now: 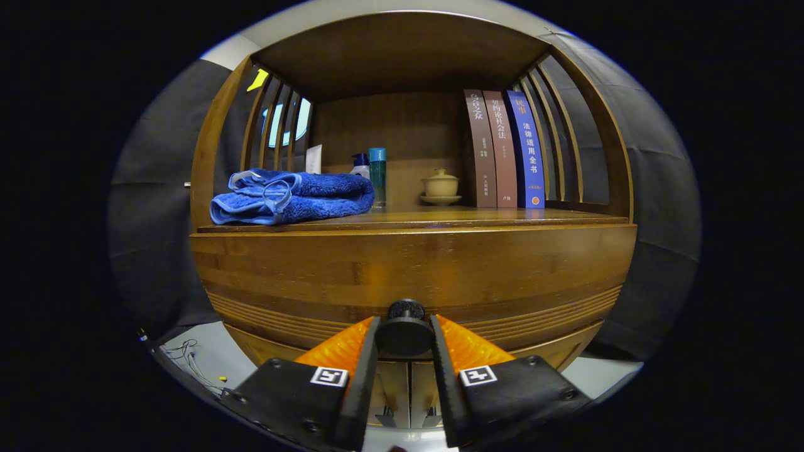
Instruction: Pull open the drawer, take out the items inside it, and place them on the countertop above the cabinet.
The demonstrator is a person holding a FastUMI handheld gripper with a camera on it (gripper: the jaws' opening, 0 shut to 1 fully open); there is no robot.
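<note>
Looking left to right along the countertop (440, 218), I see a folded blue towel (292, 198), two bottles (372, 172), a lidded cup (440, 186) and three books (504, 150). Below, my gripper (405, 336) pinches the drawer (408, 270) by its round knob (405, 329), both fingers pressing it.

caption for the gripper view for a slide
Gripper fingers close on the round dark drawer knob of the wooden cabinet, folded blue towel on top.
</note>
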